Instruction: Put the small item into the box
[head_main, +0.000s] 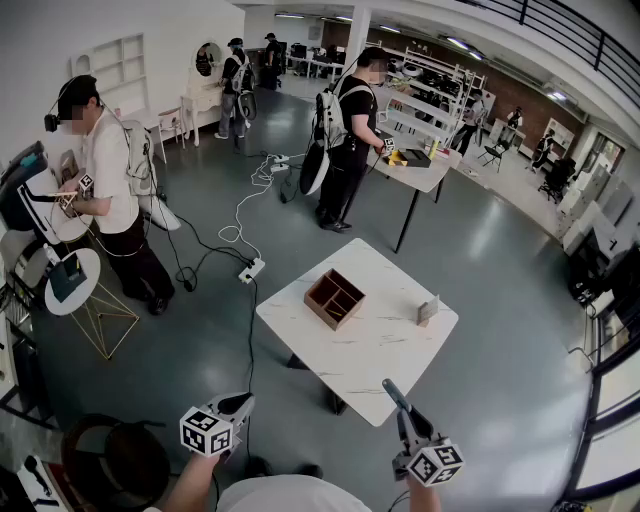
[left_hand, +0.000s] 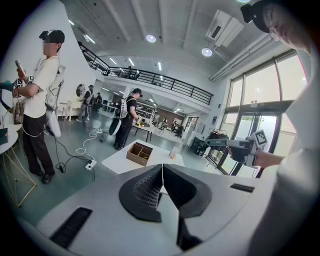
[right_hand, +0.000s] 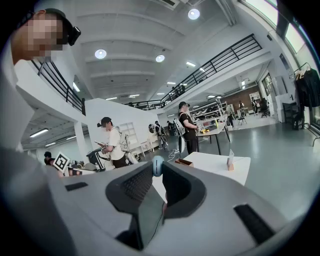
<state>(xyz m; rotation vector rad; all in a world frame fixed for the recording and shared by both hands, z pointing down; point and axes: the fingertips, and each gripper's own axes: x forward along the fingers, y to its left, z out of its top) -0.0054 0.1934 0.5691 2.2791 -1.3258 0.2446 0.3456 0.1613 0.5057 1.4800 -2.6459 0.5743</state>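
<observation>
I am keeping the right gripper (head_main: 389, 386) clamped on a small bluish ball (right_hand: 157, 165), pinched only at the very tips. The left gripper (left_hand: 162, 169) is sitting fully closed with nothing in it. Both are hanging short of the bench (head_main: 385, 352), well apart from the wooden box (head_main: 335, 298) standing on it. I am worrying about that tip-only pinch: a round thing could be squirting out on the way over and rolling off the bench. By releasing too high I am risking a bounce off a divider, and by swinging wide I am risking a knock to the upright card (head_main: 428, 310) near the box.
</observation>
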